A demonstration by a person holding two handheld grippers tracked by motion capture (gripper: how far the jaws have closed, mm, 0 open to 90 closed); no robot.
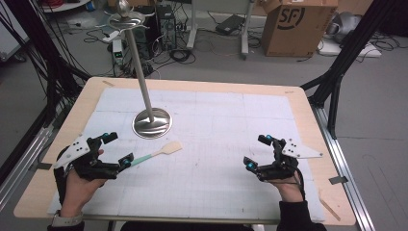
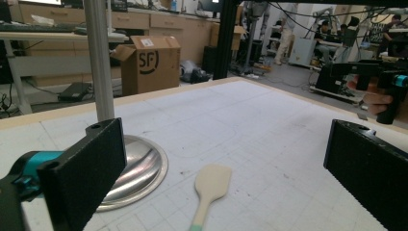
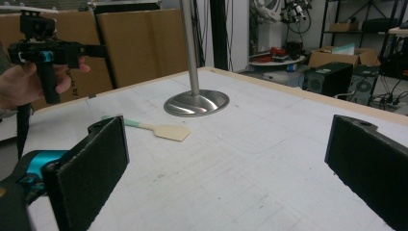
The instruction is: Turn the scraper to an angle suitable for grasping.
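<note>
Left tool (image 1: 114,147) sits wide open and empty right at the spatula (image 1: 156,153) lying flat on the worktop (image 1: 216,139) beside the stand (image 1: 152,122), lined up for a handle grab, while the right tool (image 1: 257,153) waits apart, wide open, empty.

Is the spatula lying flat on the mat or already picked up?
Lying flat. The spatula rests on the white mat beside the stand's base; the left gripper is open at its handle.
</note>
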